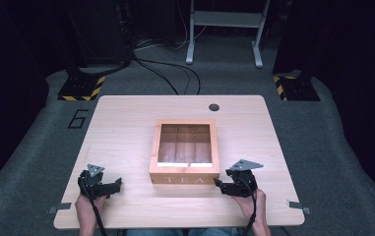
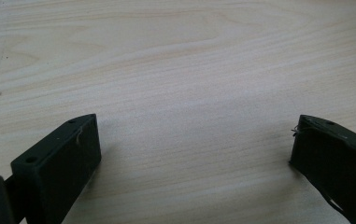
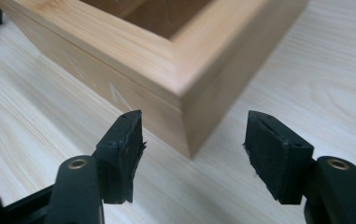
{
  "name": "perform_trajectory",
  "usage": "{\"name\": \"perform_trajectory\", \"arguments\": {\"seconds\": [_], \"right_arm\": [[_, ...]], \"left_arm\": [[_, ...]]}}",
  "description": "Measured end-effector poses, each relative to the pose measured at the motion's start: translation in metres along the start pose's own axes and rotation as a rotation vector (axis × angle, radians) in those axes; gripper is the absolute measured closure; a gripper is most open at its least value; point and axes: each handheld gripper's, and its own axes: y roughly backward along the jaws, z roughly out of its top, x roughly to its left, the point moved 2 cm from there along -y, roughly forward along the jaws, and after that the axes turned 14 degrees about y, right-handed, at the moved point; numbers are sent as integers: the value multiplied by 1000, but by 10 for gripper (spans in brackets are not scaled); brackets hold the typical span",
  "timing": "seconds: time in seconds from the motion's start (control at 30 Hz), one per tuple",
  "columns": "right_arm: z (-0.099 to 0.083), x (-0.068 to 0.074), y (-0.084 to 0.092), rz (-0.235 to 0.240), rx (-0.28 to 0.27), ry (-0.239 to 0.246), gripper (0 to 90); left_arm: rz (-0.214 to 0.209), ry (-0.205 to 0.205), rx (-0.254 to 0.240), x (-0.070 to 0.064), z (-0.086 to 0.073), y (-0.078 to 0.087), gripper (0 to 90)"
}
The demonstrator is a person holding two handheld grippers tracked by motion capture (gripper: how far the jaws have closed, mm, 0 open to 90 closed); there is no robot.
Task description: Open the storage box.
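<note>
Closest to me, at the table's (image 1: 126, 118) near edge, my right gripper (image 3: 192, 140) hangs with its jaws spread, nothing pinched, the front right corner of the wooden tea box (image 3: 166, 60) just ahead of the gap. My left gripper (image 2: 192, 140) rests well to the other side, jaws wide over bare wood. Farther out, the tea box (image 1: 185, 152) sits mid-table, glass-topped lid shut, "TEA" facing me. My worry: closing across that corner, the pads would meet two slanting faces and could slide off, twisting or shoving the box instead of gripping it.
</note>
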Motion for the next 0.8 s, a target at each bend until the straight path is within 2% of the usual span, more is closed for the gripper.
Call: {"name": "perform_trajectory", "arguments": {"seconds": [0.1, 0.13, 0.2, 0.27, 0.4, 0.57, 0.7, 0.8], "right_arm": [[-20, -10, 4, -27, 12, -47, 285], [-28, -14, 6, -37, 21, -70, 275], [-44, -24, 8, -78, 31, -79, 255], [-57, -31, 11, -104, 28, -115, 249], [-74, -46, 18, -174, 35, -136, 239], [-85, -61, 22, -234, 51, -173, 219], [-90, -67, 23, -269, 27, -177, 212], [-88, -65, 19, -306, 63, -131, 172]], "left_arm": [[0, 0, 0, 0, 0, 0, 12], [0, 0, 0, 0, 0, 0, 13], [0, 0, 0, 0, 0, 0, 13], [0, 0, 0, 0, 0, 0, 13], [0, 0, 0, 0, 0, 0, 13], [0, 0, 0, 0, 0, 0, 13], [1, 1, -1, 0, 0, 0, 12], [2, 0, -1, 0, 0, 0, 12]]}}
